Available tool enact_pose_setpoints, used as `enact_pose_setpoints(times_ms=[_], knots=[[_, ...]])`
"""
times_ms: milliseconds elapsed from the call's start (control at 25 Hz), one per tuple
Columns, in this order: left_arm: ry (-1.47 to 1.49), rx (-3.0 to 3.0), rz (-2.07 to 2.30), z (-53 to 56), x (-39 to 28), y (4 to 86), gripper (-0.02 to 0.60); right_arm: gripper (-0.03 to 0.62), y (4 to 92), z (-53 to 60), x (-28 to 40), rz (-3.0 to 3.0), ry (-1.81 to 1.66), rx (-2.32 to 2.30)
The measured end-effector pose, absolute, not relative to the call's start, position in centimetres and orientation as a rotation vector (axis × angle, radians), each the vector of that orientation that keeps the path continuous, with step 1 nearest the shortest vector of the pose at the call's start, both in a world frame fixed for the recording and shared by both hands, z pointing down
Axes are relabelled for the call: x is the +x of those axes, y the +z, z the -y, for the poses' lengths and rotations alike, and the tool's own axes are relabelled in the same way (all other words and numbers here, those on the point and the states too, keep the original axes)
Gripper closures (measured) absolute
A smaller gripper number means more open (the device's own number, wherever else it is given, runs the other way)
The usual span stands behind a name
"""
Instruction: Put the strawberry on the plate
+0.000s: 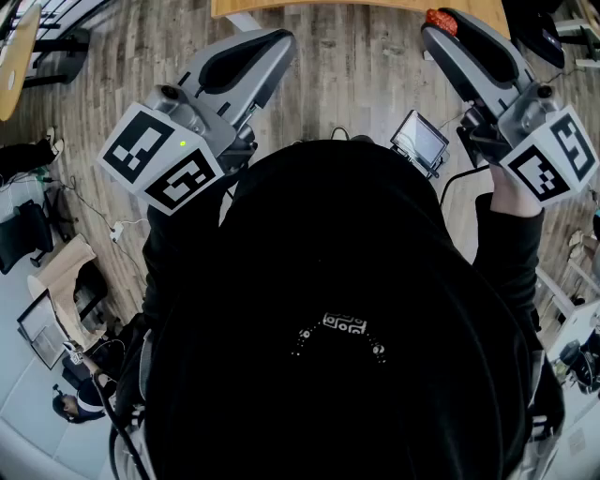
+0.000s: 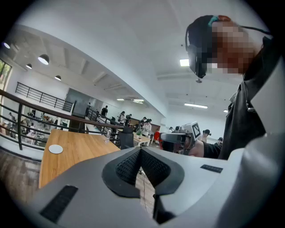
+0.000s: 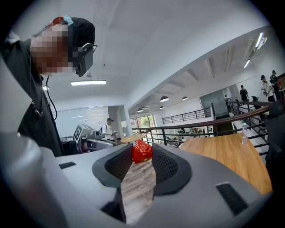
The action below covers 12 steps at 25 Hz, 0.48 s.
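A red strawberry sits pinched between the pads of my right gripper, which is shut on it; in the head view the strawberry shows at that gripper's tip, held up near the wooden table's edge. My left gripper is shut with nothing between its jaws and is raised at the left of the head view. A small white round plate lies on the wooden table, far ahead of the left gripper. Both grippers point upward, away from the floor.
The person's dark-clothed body fills the middle of the head view. The wooden table lies at the top edge, above a plank floor. A railing, another round table and people stand in the background. A small screen hangs near the right arm.
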State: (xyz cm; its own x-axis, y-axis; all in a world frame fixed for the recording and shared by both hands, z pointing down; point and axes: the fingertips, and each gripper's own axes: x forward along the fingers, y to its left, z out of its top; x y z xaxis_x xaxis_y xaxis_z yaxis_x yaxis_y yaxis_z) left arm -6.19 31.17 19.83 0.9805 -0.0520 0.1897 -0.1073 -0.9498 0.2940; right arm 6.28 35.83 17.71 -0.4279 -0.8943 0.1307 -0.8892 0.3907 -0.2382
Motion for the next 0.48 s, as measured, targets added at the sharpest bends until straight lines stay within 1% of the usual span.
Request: enact_pose_setpoints(times_ms=[480], knots=[[0.243, 2.814, 0.073, -31.4, -6.0, 19.7, 0.583, 0.448, 18.4, -36.0, 7.7, -2.498, -0.499, -1.623]])
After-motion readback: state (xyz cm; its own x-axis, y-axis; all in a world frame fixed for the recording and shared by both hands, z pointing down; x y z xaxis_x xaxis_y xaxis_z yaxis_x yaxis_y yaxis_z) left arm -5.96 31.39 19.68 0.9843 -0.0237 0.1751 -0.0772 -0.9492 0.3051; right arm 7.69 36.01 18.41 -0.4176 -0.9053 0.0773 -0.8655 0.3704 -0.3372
